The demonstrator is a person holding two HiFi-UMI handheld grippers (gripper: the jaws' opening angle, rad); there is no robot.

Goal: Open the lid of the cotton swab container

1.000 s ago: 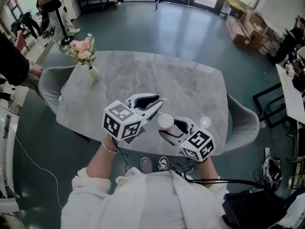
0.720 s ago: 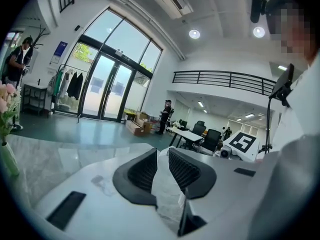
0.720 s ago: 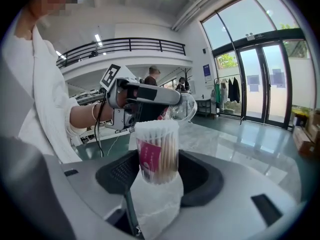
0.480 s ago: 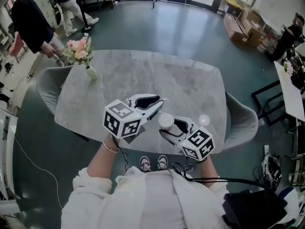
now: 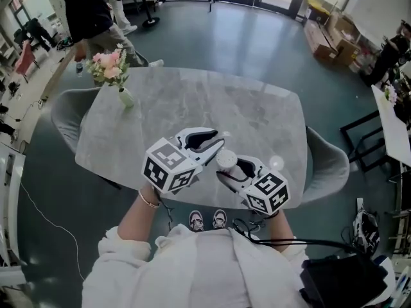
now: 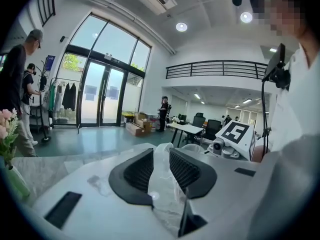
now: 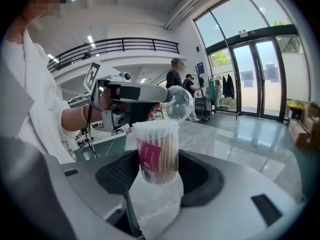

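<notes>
- Here, in the head view, we see both grippers raised over the near edge of the grey table (image 5: 160, 101). The left gripper (image 5: 217, 145) and the right gripper (image 5: 226, 173) point toward each other. The cotton swab container (image 5: 225, 160) stands upright in the right one, just beside the left one's tips. A vase of flowers (image 5: 110, 69) stands at the table's far left corner, and a person (image 5: 96, 11) walks past behind it.
- In the left gripper view, we see the left gripper (image 6: 161, 155) with its jaws drawn in on a thin, clear piece of plastic, the lid (image 6: 161, 184), seen edge-on between the ribbed pads.
- In the right gripper view, we see the right gripper (image 7: 156, 172) clamped on the lower part of the cotton swab container (image 7: 156, 149). It is upright and its top is uncovered, with the swab tips showing. Just behind and above it, the left gripper (image 7: 162, 93) holds the clear round lid (image 7: 179, 104) by its edge, apart from the container.
</notes>
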